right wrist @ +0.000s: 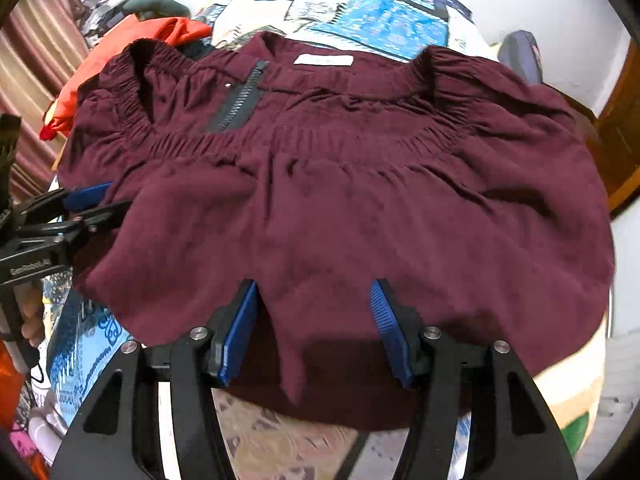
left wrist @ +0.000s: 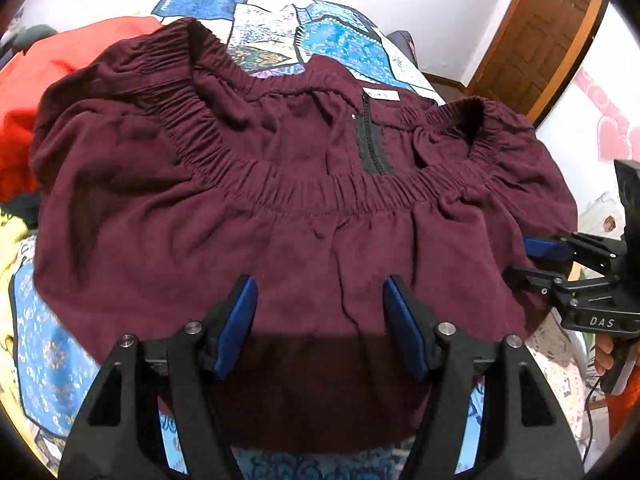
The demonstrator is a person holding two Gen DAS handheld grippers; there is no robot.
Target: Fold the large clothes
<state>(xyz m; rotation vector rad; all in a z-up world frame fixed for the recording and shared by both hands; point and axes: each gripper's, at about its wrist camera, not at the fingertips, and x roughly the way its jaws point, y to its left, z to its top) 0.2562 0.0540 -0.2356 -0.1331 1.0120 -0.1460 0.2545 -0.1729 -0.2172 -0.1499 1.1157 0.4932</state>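
The maroon skirt [left wrist: 304, 216] lies spread on a blue patterned bedspread [left wrist: 52, 344], waistband away from both tools. The left tool [left wrist: 320, 320] hangs over its near hem, jaws apart, gripping nothing. The right tool [right wrist: 314, 320] is likewise released above the hem. Orange cloth [left wrist: 36, 92] lies left of the skirt.

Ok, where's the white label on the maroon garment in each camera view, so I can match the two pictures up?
Left wrist view: the white label sits upper centre-right, on the far waistband, just right of the zipper's top.
Right wrist view: the white label sits top centre, on the far waistband, well right of the zipper.
Shared landmark: the black zipper on the maroon garment.
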